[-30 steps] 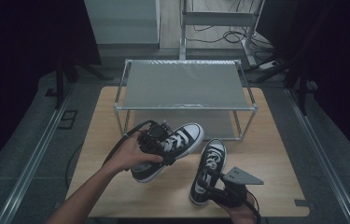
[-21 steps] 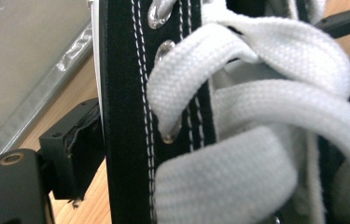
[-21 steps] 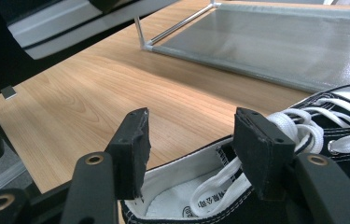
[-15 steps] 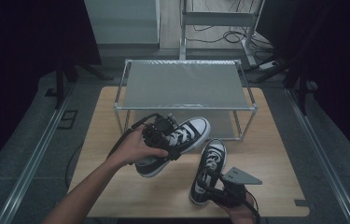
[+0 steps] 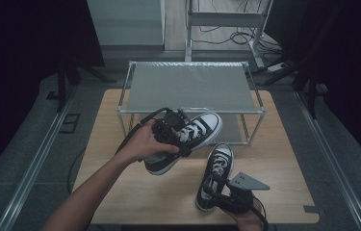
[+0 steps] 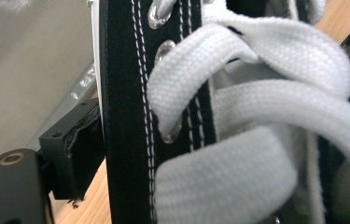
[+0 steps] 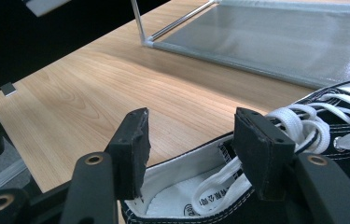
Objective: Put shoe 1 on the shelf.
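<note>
A: Starting with the biggest piece, the wooden table (image 5: pixel 120 185) is carrying a metal-framed rack (image 5: pixel 190 86) at its far side, its grey shelf lying level and its long side running across your view.

B: And where are you holding the shoes against that?

A: Your left gripper (image 5: pixel 168 131) is clamping the black sneaker with white laces (image 5: pixel 187 142) by its laced upper. In the left gripper view one jaw is pressing against the outside of the black eyelet strip (image 6: pixel 126 116), so the jaws are gripping the shoe. It is hanging clear above the table, just in front of the rack's near edge.

B: Which way is it pointing?

A: Its long axis is running diagonally, white toe cap aimed up and to the right toward the rack, heel down toward your forearm, sole tipping toward you.

B: And the other one?

A: The second sneaker (image 5: pixel 215 175) is lying on the table to the right, long axis nearly straight away from you, toe pointing at the rack. Your right gripper (image 5: pixel 219 190) is sitting at its heel end. In the right gripper view the jaws are standing apart around the collar (image 7: pixel 186 179), one outside the rim and one over the opening, pads not pressing on it
</note>
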Action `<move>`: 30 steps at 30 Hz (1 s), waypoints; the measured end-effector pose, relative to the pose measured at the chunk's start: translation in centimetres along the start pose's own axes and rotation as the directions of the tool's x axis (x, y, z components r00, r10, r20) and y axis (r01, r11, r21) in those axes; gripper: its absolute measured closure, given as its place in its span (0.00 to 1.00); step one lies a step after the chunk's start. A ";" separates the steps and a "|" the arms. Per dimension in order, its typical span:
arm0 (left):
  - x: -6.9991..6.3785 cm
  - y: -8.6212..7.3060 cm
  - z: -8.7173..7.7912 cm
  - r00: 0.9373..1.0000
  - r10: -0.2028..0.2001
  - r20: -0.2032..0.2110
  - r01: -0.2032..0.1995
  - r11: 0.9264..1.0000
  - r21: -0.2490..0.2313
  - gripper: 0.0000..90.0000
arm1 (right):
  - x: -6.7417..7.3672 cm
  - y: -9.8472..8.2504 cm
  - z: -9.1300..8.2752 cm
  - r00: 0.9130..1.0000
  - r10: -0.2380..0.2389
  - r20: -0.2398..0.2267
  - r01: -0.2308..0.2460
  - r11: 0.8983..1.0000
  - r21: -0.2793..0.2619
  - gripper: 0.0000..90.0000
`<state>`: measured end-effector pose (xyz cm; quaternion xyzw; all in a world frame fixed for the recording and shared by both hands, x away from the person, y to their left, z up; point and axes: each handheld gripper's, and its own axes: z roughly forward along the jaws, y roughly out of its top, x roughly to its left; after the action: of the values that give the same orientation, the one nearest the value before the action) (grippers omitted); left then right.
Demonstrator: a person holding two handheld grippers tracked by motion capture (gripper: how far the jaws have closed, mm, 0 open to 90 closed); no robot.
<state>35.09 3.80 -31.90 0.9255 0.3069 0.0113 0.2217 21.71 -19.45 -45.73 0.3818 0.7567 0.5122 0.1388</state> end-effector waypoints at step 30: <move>2.3 5.2 -2.5 0.998 -0.065 -0.016 0.065 0.998 -0.014 0.17 | 0.3 -0.2 0.3 1.000 -0.003 -0.015 0.003 1.000 0.017 0.51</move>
<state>39.49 2.40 -27.72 0.9134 0.3387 0.0136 0.2256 21.61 -19.11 -46.01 0.3780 0.7625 0.5086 0.1305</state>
